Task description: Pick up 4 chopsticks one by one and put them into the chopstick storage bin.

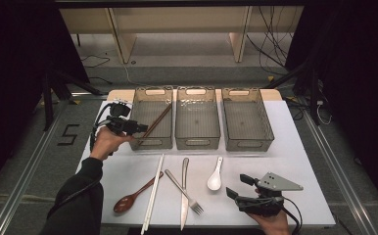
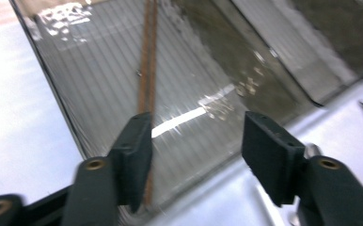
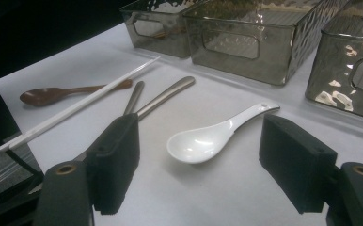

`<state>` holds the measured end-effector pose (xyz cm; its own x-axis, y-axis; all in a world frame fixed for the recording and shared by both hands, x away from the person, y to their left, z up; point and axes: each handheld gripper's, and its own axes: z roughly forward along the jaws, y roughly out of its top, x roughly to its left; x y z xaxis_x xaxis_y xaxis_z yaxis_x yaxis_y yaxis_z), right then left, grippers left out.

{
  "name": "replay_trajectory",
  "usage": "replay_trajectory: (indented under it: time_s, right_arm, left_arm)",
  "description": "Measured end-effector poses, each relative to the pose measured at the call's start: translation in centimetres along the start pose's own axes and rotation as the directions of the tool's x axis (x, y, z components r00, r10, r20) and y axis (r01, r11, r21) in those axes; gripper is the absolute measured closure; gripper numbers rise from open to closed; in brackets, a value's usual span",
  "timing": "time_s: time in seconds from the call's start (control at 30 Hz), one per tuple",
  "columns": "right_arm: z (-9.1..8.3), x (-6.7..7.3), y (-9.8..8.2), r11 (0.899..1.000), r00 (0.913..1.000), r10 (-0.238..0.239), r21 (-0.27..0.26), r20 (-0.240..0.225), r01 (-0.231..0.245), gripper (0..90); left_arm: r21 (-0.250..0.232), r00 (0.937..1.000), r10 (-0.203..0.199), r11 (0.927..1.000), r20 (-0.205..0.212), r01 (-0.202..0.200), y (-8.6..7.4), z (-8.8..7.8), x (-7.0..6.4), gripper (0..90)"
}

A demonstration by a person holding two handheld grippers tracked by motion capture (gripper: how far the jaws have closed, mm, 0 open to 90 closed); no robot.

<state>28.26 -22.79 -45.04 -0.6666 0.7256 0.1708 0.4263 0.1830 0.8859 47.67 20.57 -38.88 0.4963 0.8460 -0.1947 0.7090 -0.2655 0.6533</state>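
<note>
Brown wooden chopsticks (image 1: pixel 157 120) lie slanted inside the left bin (image 1: pixel 140 110) in the high view, with our left gripper (image 1: pixel 140 129) at that bin's near left corner, jaws spread and empty. We judge the drop done; the clean way out is to lift clear of the rim before swinging back for the next utensil. Our right gripper (image 1: pixel 237 186) waits near the table's front edge, just right of the white spoon (image 1: pixel 215 179). On the white tabletop (image 1: pixel 295 161) also lie white chopsticks (image 1: pixel 153 192), a brown spoon (image 1: pixel 130 198), a knife (image 1: pixel 184 196) and a fork (image 1: pixel 183 191); beyond the table we see grey floor, cables and a pale shelf frame.

In the left gripper view, the jaws stand apart above the ribbed bin floor, the chopsticks beside the left pad, untouched.

In the right gripper view, the jaws stand wide, framing the white spoon on the table; nothing is pinched. We should keep the approach low and centred on its handle.
</note>
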Motion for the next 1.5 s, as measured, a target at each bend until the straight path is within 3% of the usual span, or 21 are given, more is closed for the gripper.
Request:
replay_trajectory:
  time_s: [0.07,0.27,0.47,0.7,1.03,1.37,1.5]
  right_arm:
    - [0.0,0.0,0.0,1.0,1.0,0.001,0.002,0.001,-0.001,30.1]
    - [0.1,0.1,0.0,1.0,1.0,-0.002,0.003,0.0,0.002,30.1]
    - [0.2,0.2,0.0,1.0,1.0,-0.007,0.003,-0.001,0.007,30.1]
    - [-0.2,0.1,0.1,1.0,1.0,-0.005,-0.008,0.005,0.005,30.1]
    - [-0.1,0.2,0.1,1.0,1.0,-0.007,-0.008,0.005,0.008,30.1]
    - [-0.2,0.2,0.1,1.0,0.9999,-0.011,-0.009,0.008,0.011,30.1]
    - [-0.2,0.2,0.1,1.0,0.9999,-0.008,-0.009,0.009,0.009,30.1]
  left_arm:
    - [-0.003,0.9999,-0.003,1.0,0.012,0.003,-0.8,-0.5,-0.6,37.0]
    - [0.023,0.9991,0.041,0.9989,0.007,-0.041,-2.8,-1.1,-2.6,31.6]
    - [0.059,0.9996,0.025,0.9979,0.016,-0.026,-4.9,-1.1,-3.6,29.6]
    - [0.108,0.9992,0.035,0.9935,0.021,-0.037,-7.0,-1.1,-5.1,25.7]
    - [0.14,0.9981,0.061,0.9883,-0.001,-0.06,-8.1,-0.7,-6.1,23.5]
    - [0.159,0.9958,0.089,0.9831,0.02,-0.091,-9.2,-0.7,-7.3,26.0]
    - [0.155,0.9964,0.08,0.9844,0.03,-0.084,-9.7,-1.0,-7.6,26.6]
